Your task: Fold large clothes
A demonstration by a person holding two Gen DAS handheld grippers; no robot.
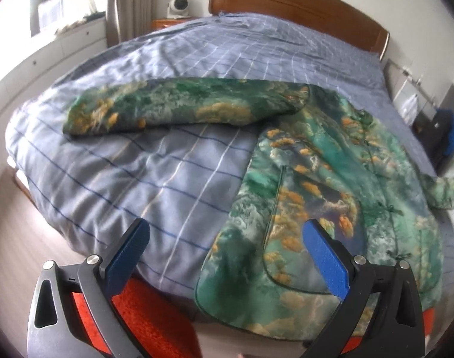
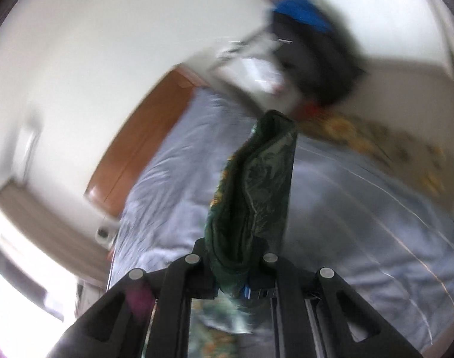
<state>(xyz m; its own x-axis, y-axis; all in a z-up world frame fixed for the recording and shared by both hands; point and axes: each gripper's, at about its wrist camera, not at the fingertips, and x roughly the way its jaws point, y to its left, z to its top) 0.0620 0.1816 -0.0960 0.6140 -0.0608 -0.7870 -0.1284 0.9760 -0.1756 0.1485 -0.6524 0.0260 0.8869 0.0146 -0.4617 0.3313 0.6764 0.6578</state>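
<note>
Folding's barely begun: left of the wooden headboard point(image 1: 301, 6), one sleeve of the green, orange-blotched padded coat point(image 1: 316, 179) lies stretched out flat over the blue checked bed cover point(image 1: 122, 179), with the left gripper point(image 1: 224, 253) near the hem, jaws apart and empty. Toward the right, the right gripper point(image 2: 232, 256) has its jaws clamped on the other sleeve point(image 2: 256, 185), lifted above the bed, so basically every fold is left. No readable labels or writing anywhere.
</note>
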